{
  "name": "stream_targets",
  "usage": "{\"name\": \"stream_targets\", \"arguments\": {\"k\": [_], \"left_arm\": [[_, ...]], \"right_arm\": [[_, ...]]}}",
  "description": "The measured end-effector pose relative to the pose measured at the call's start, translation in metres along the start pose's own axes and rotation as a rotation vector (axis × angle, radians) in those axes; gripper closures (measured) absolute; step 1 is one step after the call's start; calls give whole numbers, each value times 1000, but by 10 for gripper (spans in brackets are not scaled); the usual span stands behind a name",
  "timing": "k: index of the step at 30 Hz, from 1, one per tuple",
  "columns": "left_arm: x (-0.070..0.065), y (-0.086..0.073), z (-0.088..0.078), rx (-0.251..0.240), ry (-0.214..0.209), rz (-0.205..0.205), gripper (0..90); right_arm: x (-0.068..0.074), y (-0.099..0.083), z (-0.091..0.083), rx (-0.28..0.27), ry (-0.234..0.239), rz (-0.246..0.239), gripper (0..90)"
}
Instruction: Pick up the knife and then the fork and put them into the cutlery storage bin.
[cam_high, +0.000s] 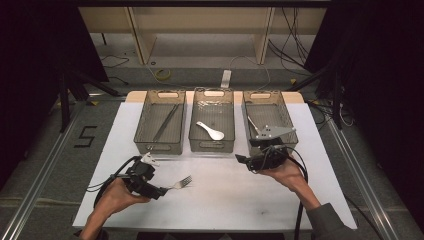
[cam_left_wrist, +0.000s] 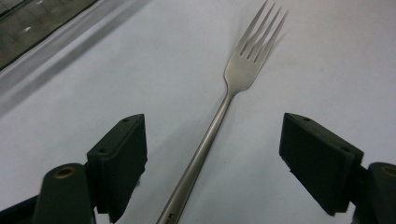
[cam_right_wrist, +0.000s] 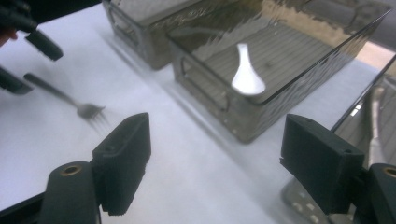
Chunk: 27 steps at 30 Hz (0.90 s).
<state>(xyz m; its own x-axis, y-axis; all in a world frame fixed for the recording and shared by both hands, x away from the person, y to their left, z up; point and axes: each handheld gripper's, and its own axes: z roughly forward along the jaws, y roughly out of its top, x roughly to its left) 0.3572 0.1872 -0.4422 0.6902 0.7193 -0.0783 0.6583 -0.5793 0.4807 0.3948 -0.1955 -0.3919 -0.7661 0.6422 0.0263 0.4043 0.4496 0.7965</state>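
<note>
A metal fork (cam_high: 183, 182) lies flat on the white table (cam_high: 225, 200), tines pointing right. My left gripper (cam_high: 163, 191) is low over its handle, jaws open on either side of it. In the left gripper view the fork (cam_left_wrist: 233, 79) runs up between the two pads (cam_left_wrist: 122, 156), and neither pad touches it. My right gripper (cam_high: 241, 160) hovers open in front of the right basket (cam_high: 287, 122), pointing left, with nothing between its jaws. The right gripper view has the fork (cam_right_wrist: 86, 109) and the left gripper (cam_right_wrist: 28, 63) at its far left.
Three mesh baskets stand in a row at the back. The left basket (cam_high: 142, 125) holds long dark sticks (cam_high: 166, 121), the middle basket (cam_high: 192, 125) a white spoon (cam_high: 210, 131), the right one a metal utensil (cam_high: 252, 123). The table's front edge is near my forearms.
</note>
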Motion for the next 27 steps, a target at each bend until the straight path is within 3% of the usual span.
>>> {"name": "stream_targets", "arguments": {"k": [9, 27], "left_arm": [[2, -2, -1, 57, 22, 16, 286], [8, -9, 7, 209, 52, 20, 503]], "right_arm": [[15, -19, 6, 52, 26, -6, 236], [34, -39, 3, 62, 51, -30, 236]]}}
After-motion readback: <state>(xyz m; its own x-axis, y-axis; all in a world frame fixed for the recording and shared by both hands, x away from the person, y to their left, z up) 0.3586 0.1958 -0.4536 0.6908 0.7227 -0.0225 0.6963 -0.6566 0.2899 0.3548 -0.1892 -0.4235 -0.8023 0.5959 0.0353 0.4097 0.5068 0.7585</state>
